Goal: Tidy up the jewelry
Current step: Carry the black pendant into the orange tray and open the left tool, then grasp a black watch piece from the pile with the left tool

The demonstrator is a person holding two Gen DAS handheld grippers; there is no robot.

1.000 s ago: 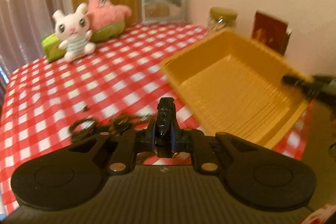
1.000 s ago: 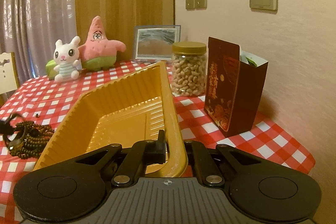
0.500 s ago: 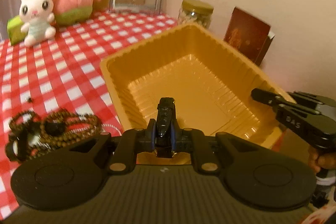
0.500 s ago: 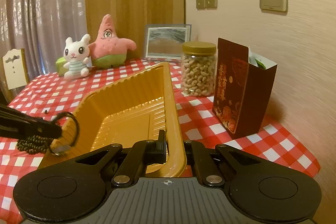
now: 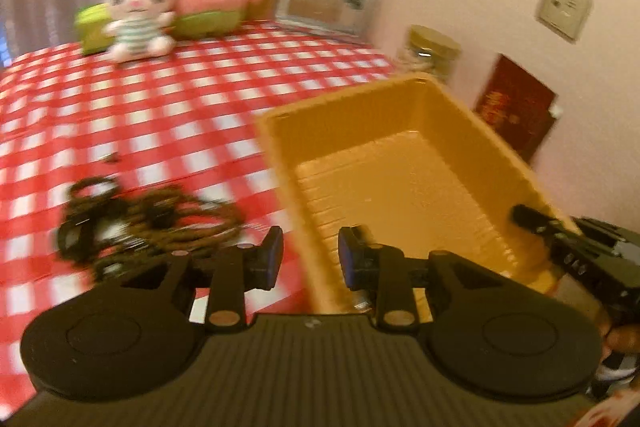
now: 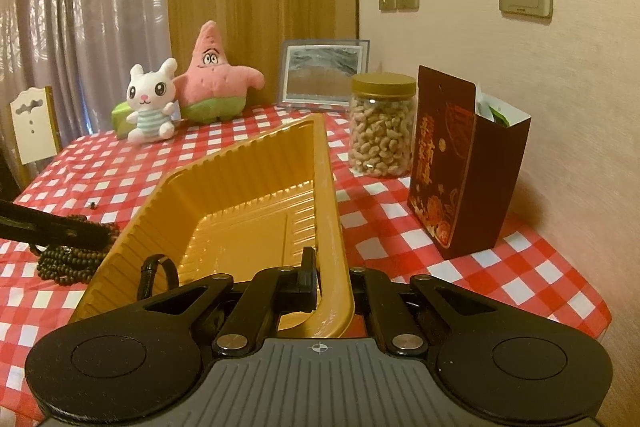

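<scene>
A yellow plastic tray (image 5: 404,187) (image 6: 240,187) stands on the red-checked table. My right gripper (image 6: 328,279) is shut on the tray's near rim and shows in the left wrist view (image 5: 576,255). My left gripper (image 5: 308,259) is open and empty above the tray's near left corner; its arm shows in the right wrist view (image 6: 48,227). A black ring-shaped bracelet (image 6: 158,277) lies inside the tray against its near left wall. A pile of brown bead necklaces and dark bracelets (image 5: 140,223) (image 6: 68,259) lies on the cloth left of the tray.
A white bunny toy (image 6: 152,99), a pink starfish plush (image 6: 216,75) and a picture frame (image 6: 322,73) stand at the back. A jar of nuts (image 6: 382,129) and a dark red box (image 6: 460,159) stand right of the tray, by the wall. A small dark bit (image 6: 93,204) lies on the cloth.
My left gripper carried a black bracelet over the tray, opened and let it fall inside, then swung back left toward the bead pile. The right gripper kept hold of the tray rim.
</scene>
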